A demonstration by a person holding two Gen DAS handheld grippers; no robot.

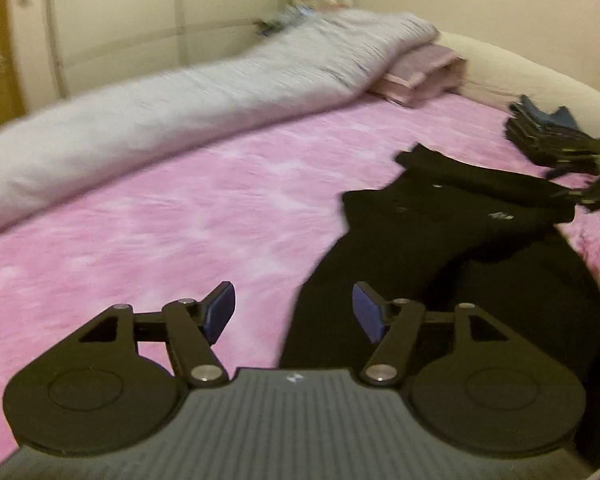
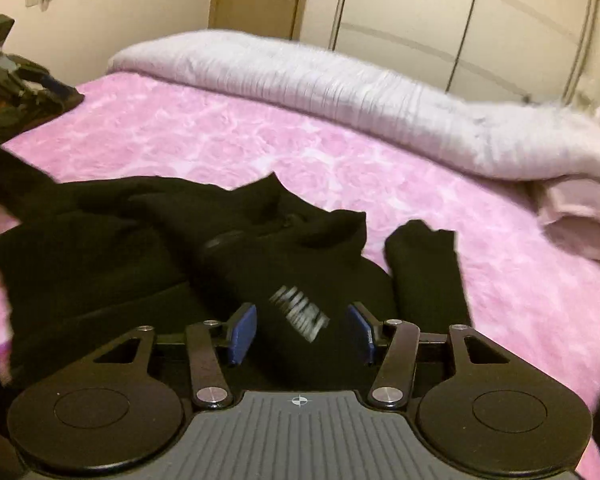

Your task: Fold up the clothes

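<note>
A black sweatshirt [image 1: 440,240] lies crumpled on the pink bedspread [image 1: 180,208]. In the right wrist view the sweatshirt [image 2: 240,248] shows a white printed logo [image 2: 298,314] and a loose sleeve [image 2: 424,268] to the right. My left gripper [image 1: 294,312] is open and empty, hovering over the garment's left edge. My right gripper [image 2: 302,332] is open, its blue pads [image 2: 242,334] straddling the fabric by the logo without closing on it. The left gripper also shows at the far left of the right wrist view [image 2: 16,88].
A rolled grey-white duvet [image 1: 160,112] runs along the far side of the bed, with a folded pink blanket [image 1: 424,72] at its end. A stack of dark folded clothes [image 1: 548,140] sits near the headboard. Wardrobe doors [image 2: 460,20] stand behind.
</note>
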